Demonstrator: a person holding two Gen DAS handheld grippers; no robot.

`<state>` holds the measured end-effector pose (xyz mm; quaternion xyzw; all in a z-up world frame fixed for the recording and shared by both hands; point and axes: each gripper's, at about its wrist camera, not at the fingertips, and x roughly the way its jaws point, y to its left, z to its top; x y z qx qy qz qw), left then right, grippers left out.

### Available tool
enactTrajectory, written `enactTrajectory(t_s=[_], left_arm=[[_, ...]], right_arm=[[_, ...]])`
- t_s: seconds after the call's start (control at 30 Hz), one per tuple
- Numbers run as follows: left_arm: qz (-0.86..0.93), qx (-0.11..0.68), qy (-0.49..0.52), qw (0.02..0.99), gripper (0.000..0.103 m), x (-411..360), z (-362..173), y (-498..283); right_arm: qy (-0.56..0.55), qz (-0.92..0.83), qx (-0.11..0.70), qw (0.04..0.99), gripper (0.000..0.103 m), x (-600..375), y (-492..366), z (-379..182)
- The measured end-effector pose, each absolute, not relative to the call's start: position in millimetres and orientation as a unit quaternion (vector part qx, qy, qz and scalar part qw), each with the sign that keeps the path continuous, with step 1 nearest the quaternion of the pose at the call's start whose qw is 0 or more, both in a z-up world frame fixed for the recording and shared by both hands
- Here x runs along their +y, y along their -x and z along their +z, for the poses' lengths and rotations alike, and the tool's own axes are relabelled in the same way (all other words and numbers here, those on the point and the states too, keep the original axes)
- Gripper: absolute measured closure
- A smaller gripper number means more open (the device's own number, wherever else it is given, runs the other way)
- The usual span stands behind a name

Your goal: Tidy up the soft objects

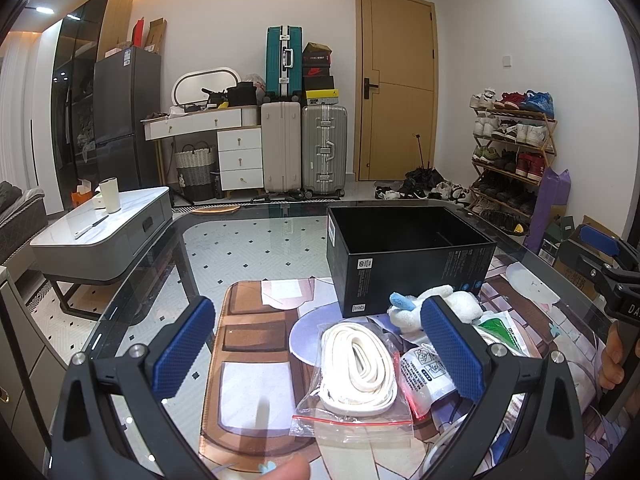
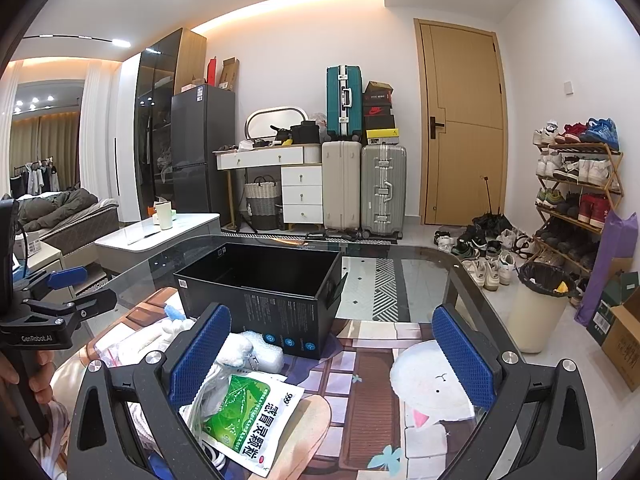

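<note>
An open black box [image 1: 404, 256] [image 2: 264, 280] stands empty on the glass table. In front of it lies a pile of soft things: a clear zip bag with a coiled white strap [image 1: 358, 364], a white plush toy with blue ears [image 1: 436, 306] [image 2: 240, 350], a white printed pouch [image 1: 426, 372] and a green and white sachet [image 2: 244, 416] [image 1: 496, 326]. My left gripper [image 1: 320, 352] hovers open over the strap bag. My right gripper [image 2: 332, 364] is open above the sachet and the mat, and nothing sits between its pads. The right gripper [image 1: 616, 276] also shows at the left wrist view's edge.
A printed mat [image 1: 256, 360] covers part of the glass table [image 2: 416, 276]. Beyond stand a low white coffee table [image 1: 104, 232], suitcases [image 1: 304, 148], a wooden door, a shoe rack [image 2: 576, 192] and a bin [image 2: 540, 304] at the right. A hand [image 2: 28, 376] holds the left gripper's handle.
</note>
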<state>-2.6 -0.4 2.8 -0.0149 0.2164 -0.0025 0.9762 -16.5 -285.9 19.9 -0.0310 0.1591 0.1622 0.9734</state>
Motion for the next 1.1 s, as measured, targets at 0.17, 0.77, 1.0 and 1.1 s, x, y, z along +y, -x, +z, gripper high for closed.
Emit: enactTrajectory(t_s=[0.17,0.77,1.0,1.1], left_arm=[[-0.003,0.216,0.014,0.976,0.000,-0.5,2.7,2.5],[-0.002,0.216,0.015,0.976,0.000,-0.5,2.5,2.7],[-0.003,0.216,0.015,0.976,0.000,-0.4,2.5,2.7],[-0.006,0.218,0.015,0.976,0.000,-0.9,2.4,2.7]], right_arm=[[0.031,0.162,0.159,0.973,0.000,-285.8,16.4,19.9],[0.031,0.162,0.160,0.973,0.000,-287.2,17.3,22.3],[0.031,0.163,0.160,0.973,0.000,-288.4,18.4,24.8],[0.031,0.170,0.163,0.971,0.000,-283.6,14.0,15.5]])
